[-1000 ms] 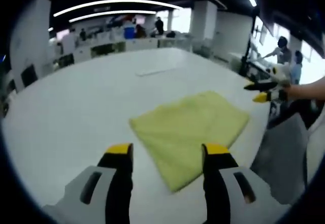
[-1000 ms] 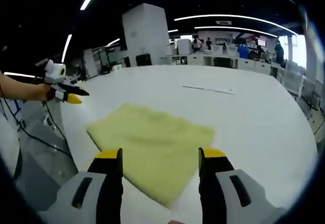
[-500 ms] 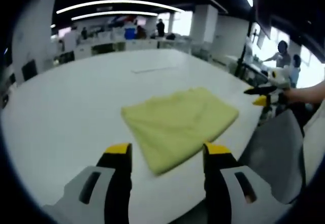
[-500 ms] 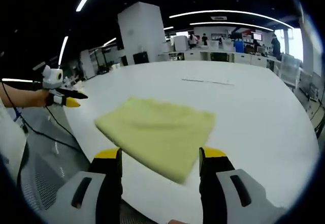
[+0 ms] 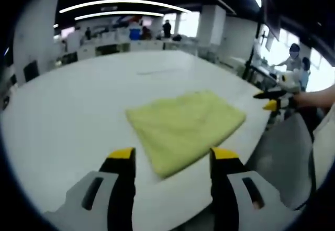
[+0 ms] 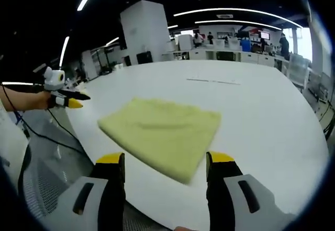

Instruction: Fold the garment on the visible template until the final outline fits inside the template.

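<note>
Both cameras have pulled back from a second ago: the table's near edge and the floor below now show in each view, and the cloth sits farther up-frame; since half a second ago hardly any change. Left gripper (image 5: 170,157) nearest in the left gripper view, yellow-tipped jaws spread wide, holding nothing, above the near edge of the table (image 5: 68,116). Just beyond the tips lies the yellow garment (image 5: 183,126), folded to a rough rectangle, flat on the white tabletop close to the near edge. No template outline can be made out under it. Right of it, off the table edge, the right gripper (image 5: 269,99) comes in on a person's hand (image 5: 309,97); tips look close together at that size, but that is too small to trust. In the right gripper view its own jaws stand well apart, nothing between them, right gripper (image 6: 166,160) over the table rim (image 6: 293,152). Garment (image 6: 162,134) just ahead, one corner toward the camera. Left gripper (image 6: 70,99) at far left, beyond the table edge, held by a hand (image 6: 36,99). Farther out a thin pale strip (image 6: 212,81) lies on the tabletop, well apart from the garment. Background: desks, a white pillar (image 6: 144,32), ceiling light strips, people standing.
</note>
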Demonstrator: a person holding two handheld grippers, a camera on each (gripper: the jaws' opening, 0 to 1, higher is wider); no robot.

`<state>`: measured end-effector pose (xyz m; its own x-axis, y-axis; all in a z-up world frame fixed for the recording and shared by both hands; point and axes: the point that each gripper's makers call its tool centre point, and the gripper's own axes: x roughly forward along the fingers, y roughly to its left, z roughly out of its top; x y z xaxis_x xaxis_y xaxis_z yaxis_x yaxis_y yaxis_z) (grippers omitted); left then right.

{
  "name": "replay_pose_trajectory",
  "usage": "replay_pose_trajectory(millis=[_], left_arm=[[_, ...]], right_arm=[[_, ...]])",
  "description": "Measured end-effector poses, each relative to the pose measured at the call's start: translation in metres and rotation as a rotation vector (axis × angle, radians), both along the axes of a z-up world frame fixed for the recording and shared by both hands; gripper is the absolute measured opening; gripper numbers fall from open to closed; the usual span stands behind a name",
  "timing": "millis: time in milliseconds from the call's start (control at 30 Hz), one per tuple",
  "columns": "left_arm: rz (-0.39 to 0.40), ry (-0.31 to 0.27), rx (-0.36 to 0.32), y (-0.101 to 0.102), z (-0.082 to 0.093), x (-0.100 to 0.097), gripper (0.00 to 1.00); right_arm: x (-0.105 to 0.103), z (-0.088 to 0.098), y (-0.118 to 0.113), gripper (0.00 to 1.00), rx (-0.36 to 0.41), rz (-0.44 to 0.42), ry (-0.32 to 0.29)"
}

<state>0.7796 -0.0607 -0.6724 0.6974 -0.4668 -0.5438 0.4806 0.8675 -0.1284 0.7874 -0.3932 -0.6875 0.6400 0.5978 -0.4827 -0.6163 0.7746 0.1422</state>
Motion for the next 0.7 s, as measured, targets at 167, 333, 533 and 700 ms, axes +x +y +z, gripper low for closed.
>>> replay_pose_trajectory(millis=[167,333,533,700], left_arm=[[-0.006,0.000,0.004,-0.0013,-0.0002,0.0012,0.53],[-0.013,0.003,0.007,-0.0030,-0.0006,0.0014,0.53],[-0.014,0.003,0.007,-0.0037,0.0000,0.0013,0.53],[-0.011,0.005,0.007,-0.0031,-0.0002,0.0005,0.53]], right_arm=[[-0.0002,0.0003,0.0003,0.63,0.000,-0.001,-0.001],[-0.0034,-0.0026,-0.0011,0.62,-0.001,-0.008,0.004],[-0.0051,-0.0033,-0.0036,0.63,-0.001,-0.012,0.007],[-0.0040,-0.0026,-0.0058,0.63,-0.001,-0.017,0.005]])
